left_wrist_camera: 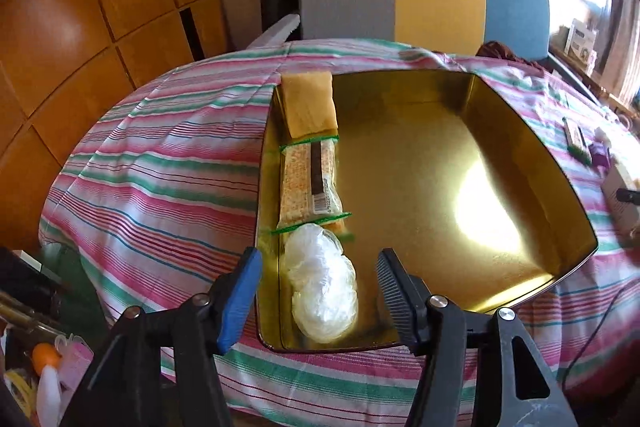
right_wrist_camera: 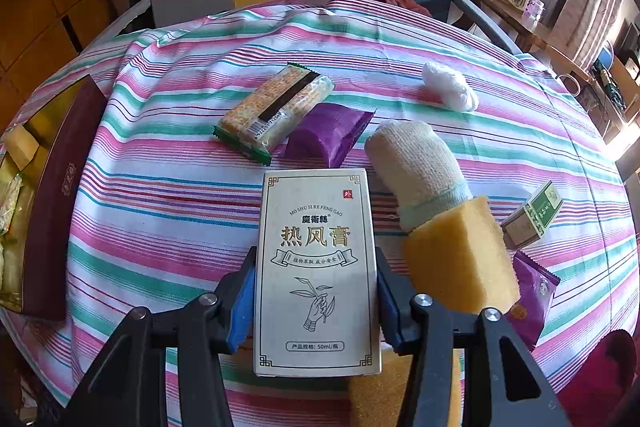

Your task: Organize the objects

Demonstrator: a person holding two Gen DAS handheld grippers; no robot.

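The right hand-held gripper (right_wrist_camera: pixel 316 301) pinches a white carton (right_wrist_camera: pixel 317 267) by its two long sides, low on the body, above the striped cloth of the desk (right_wrist_camera: pixel 160 195). The carton looks light and stiff – thin card that would dent under a hard squeeze, so the flat side walls are the sound place to hold it. The left hand-held gripper (left_wrist_camera: pixel 318 291) hangs spread and empty over the near end of the gold tin (left_wrist_camera: pixel 440 155), where three things lie in a row along the left wall: one yellow sponge (left_wrist_camera: pixel 308 105), one cracker pack (left_wrist_camera: pixel 310 179) and one clear plastic bundle (left_wrist_camera: pixel 322 291). In the right wrist view, loose on the cloth, I count one more cracker pack (right_wrist_camera: pixel 276 113), two purple sachets (right_wrist_camera: pixel 328 133), one rolled towel (right_wrist_camera: pixel 418 167) – soft, easy to grip across its middle – one sponge block (right_wrist_camera: pixel 460 255) touching it, one white wad (right_wrist_camera: pixel 450 87) and one small green-and-white box (right_wrist_camera: pixel 534 215). The tin sits well left of the carton.
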